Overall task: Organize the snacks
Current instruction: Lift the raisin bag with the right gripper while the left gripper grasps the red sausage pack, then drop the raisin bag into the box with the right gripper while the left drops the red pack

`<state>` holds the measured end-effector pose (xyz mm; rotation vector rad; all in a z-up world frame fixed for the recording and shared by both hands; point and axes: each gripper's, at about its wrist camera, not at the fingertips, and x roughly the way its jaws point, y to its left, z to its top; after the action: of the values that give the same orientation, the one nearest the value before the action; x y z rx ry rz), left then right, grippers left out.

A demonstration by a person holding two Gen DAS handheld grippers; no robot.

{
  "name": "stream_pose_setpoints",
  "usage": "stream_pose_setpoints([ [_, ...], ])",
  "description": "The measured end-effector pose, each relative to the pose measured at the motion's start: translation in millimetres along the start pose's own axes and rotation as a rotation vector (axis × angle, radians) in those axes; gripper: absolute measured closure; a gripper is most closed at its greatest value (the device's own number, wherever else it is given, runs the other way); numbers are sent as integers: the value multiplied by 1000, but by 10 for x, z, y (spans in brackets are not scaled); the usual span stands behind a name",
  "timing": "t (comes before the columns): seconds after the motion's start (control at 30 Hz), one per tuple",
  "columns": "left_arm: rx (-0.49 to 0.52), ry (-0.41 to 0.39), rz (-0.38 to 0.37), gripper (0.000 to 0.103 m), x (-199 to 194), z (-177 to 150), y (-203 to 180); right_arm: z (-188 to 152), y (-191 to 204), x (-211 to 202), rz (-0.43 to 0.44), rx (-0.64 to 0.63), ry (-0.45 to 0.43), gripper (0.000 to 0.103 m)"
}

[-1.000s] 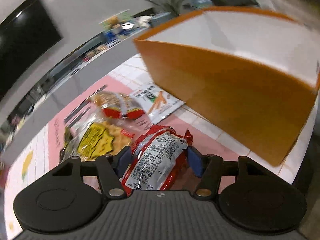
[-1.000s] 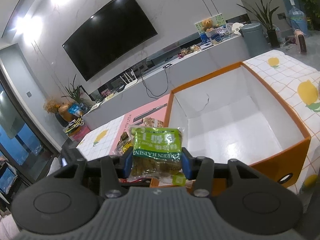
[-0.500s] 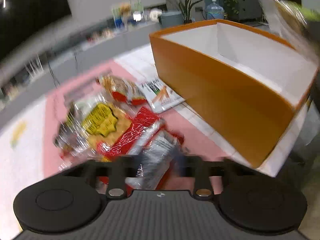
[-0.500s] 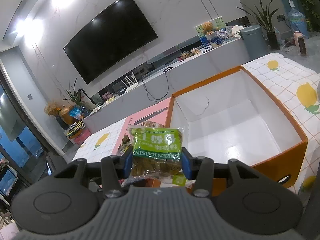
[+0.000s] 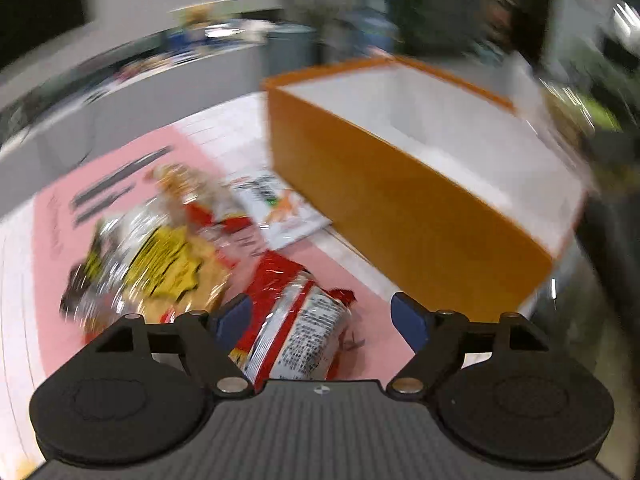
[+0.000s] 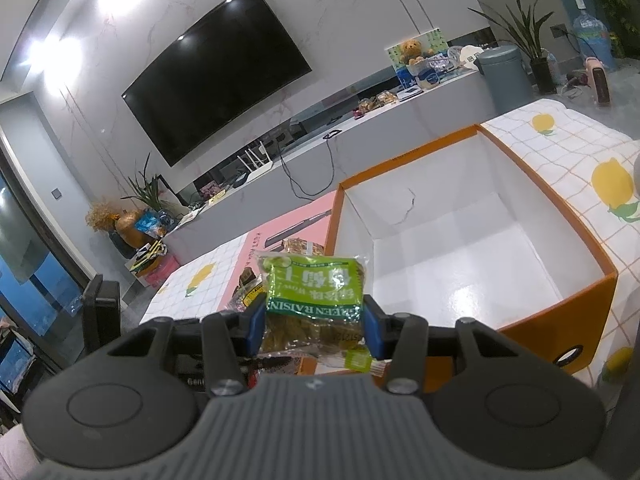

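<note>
In the blurred left wrist view, my left gripper (image 5: 322, 314) is open above a red and silver snack packet (image 5: 298, 322) lying on the pink mat (image 5: 184, 160), nearer the left finger. The orange box (image 5: 400, 208) with a white inside stands to the right. In the right wrist view, my right gripper (image 6: 314, 326) is shut on a green raisin packet (image 6: 314, 292), held in the air near the front left corner of the orange box (image 6: 460, 248), which shows a bare white floor.
A yellow snack bag (image 5: 160, 260), a red-trimmed clear bag (image 5: 192, 188) and a white flat packet (image 5: 280, 208) lie on the mat left of the box. The tablecloth (image 6: 560, 152) has a lemon print. A TV (image 6: 216, 72) and low console stand behind.
My left gripper has opened and let go of the red and silver packet, which now lies on the mat; the left view swung right. The right gripper holds steady with the raisin packet.
</note>
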<state>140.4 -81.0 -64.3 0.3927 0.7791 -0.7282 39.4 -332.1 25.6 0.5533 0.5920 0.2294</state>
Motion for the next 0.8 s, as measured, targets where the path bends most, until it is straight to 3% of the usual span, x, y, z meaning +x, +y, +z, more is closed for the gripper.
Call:
stream_pose_setpoints([
  [0.13,197,84,56,10,237,90,-93,-12,-12,30,-18,13,12,56],
  [0.3,320,163,98,8,496,33,-115,6,-8,45,-28,4,15,56],
  [0.47,209,178,89,2,613,11,33,15,24,52,-30,1,13,56],
  [0.57,57,176,75,18,612,26,134,2,51,28,-32,-10,2,56],
  [0.67,24,178,148,20,579,47,116,-1,66,23,-37,-14,-2,56],
  [0.8,-28,106,159,20,307,92,80,15,78,-11,-48,-39,-12,56],
])
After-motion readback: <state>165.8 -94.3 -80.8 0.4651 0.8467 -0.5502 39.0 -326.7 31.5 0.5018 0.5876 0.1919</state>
